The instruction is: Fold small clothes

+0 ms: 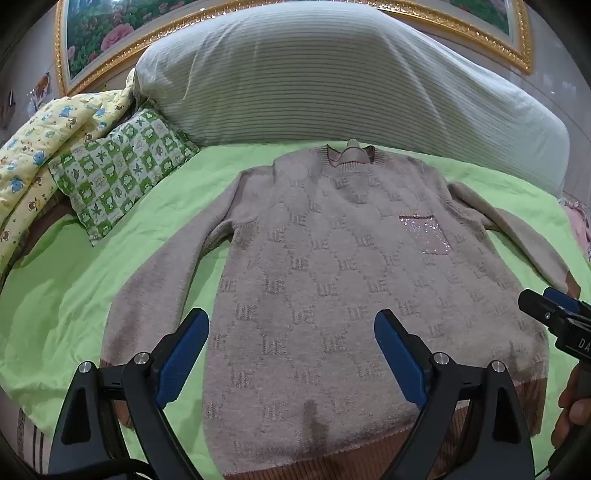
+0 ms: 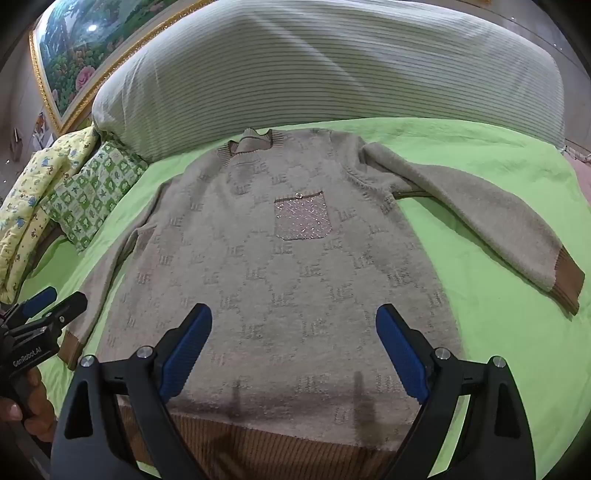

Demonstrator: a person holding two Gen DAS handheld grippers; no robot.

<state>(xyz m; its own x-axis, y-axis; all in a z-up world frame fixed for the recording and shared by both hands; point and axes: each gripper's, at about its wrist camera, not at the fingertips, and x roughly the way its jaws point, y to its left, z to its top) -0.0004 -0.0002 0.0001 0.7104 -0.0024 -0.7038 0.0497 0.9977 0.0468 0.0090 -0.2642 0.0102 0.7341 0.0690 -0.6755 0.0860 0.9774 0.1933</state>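
A small beige knit sweater (image 1: pixel 332 266) with brown ribbed hem and cuffs and a sparkly chest pocket lies flat, face up, on the green sheet (image 1: pixel 66 295), both sleeves spread out. It also shows in the right wrist view (image 2: pixel 280 266). My left gripper (image 1: pixel 291 325) is open and empty above the lower left part of the sweater. My right gripper (image 2: pixel 293 321) is open and empty above the lower middle near the hem. Each gripper shows at the edge of the other's view: the right one (image 1: pixel 550 314) and the left one (image 2: pixel 51 306).
A large striped pillow (image 1: pixel 332 74) lies behind the collar. A green checked cushion (image 1: pixel 118 173) and a yellow patterned quilt (image 1: pixel 44 147) lie at the back left. A gold-framed flower picture (image 1: pixel 96 33) hangs on the wall. The right sleeve (image 2: pixel 498 229) reaches toward the bed's right side.
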